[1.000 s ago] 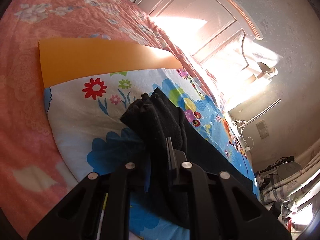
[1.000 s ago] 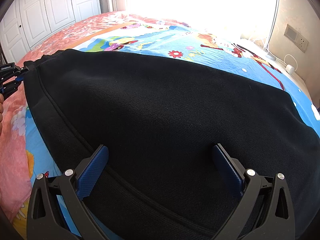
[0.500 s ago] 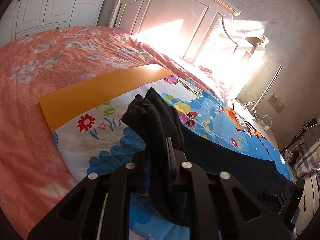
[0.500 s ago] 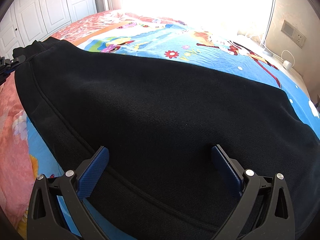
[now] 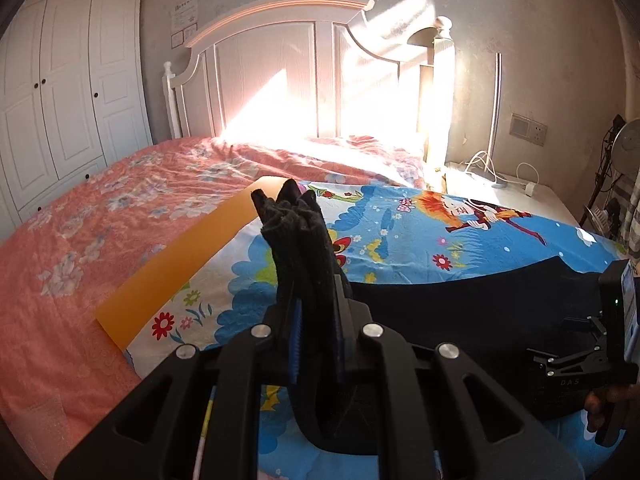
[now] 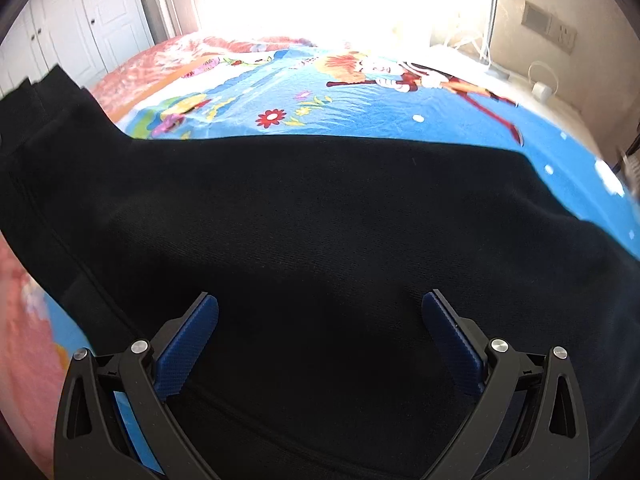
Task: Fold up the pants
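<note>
Black pants (image 6: 320, 220) lie across a cartoon-print blue sheet (image 6: 360, 108) on the bed. My left gripper (image 5: 316, 320) is shut on a bunched end of the pants (image 5: 298, 232), which sticks up between its fingers, lifted above the bed. The rest of the pants (image 5: 460, 304) stretch right toward my right gripper, seen in the left wrist view (image 5: 592, 344). My right gripper (image 6: 320, 316) is open, its blue pads (image 6: 192, 344) wide apart over the flat black cloth, holding nothing.
A pink floral bedspread (image 5: 100, 232) covers the bed. An orange sheet strip (image 5: 172, 276) lies at the blue sheet's left edge. A white headboard (image 5: 300, 80) stands behind, a white wardrobe (image 5: 60, 100) at left, a cabled nightstand (image 5: 500, 184) at right.
My left gripper has lifted and tilted up with the pants end, so headboard and wall came into view. In the right wrist view, the pants' left end has risen. The right gripper stayed open.
</note>
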`<state>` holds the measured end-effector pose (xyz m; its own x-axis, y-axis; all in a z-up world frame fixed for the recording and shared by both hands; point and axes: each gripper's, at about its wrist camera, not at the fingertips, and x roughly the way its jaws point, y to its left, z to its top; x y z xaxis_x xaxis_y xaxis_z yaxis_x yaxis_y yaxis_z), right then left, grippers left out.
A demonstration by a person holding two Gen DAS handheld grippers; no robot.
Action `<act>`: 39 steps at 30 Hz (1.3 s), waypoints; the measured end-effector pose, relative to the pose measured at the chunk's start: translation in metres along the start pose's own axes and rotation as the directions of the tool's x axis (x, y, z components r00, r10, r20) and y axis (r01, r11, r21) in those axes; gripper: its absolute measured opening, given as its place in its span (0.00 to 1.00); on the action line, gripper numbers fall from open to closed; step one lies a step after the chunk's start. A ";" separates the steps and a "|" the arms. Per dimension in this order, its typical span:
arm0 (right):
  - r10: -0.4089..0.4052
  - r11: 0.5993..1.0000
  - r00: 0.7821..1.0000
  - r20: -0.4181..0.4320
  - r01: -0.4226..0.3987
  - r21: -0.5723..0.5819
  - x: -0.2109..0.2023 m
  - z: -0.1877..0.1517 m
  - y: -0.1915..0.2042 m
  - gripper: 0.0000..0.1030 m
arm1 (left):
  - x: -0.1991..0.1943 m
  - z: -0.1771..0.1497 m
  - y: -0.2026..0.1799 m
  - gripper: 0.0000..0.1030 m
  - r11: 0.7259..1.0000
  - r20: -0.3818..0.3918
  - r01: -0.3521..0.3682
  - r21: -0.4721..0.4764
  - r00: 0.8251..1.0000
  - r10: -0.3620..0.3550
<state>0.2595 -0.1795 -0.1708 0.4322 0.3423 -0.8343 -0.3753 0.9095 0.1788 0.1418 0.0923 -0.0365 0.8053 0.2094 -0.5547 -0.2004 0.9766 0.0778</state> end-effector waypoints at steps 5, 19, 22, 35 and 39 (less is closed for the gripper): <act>0.398 0.873 0.917 -0.003 -0.378 0.309 -0.011 0.016 -0.053 0.95 | -0.010 -0.001 -0.083 0.11 0.972 0.056 -0.044 0.230 0.998 0.032; 0.540 0.745 0.842 -0.001 -0.477 0.466 -0.014 0.013 -0.099 0.95 | 0.042 -0.131 -0.242 0.47 0.775 0.060 -0.064 0.629 0.998 0.035; 0.570 0.734 0.822 -0.015 -0.501 0.458 -0.014 0.016 -0.089 0.95 | 0.045 -0.135 -0.240 0.47 0.732 0.096 -0.125 0.670 0.992 0.081; 0.665 0.704 0.735 -0.134 -0.557 0.442 0.006 0.040 -0.036 0.95 | 0.019 -0.102 -0.215 0.11 0.814 0.167 -0.103 0.572 0.986 0.007; 0.710 0.683 0.677 -0.196 -0.593 0.427 0.030 0.055 0.000 0.95 | 0.011 -0.101 -0.204 0.11 0.833 0.173 -0.095 0.546 0.985 -0.002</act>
<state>0.3174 -0.1562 -0.1675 -0.1342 0.8310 -0.5398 -0.1622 0.5189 0.8393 0.1350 -0.1099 -0.1417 0.8901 0.2131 -0.4028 0.0614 0.8198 0.5694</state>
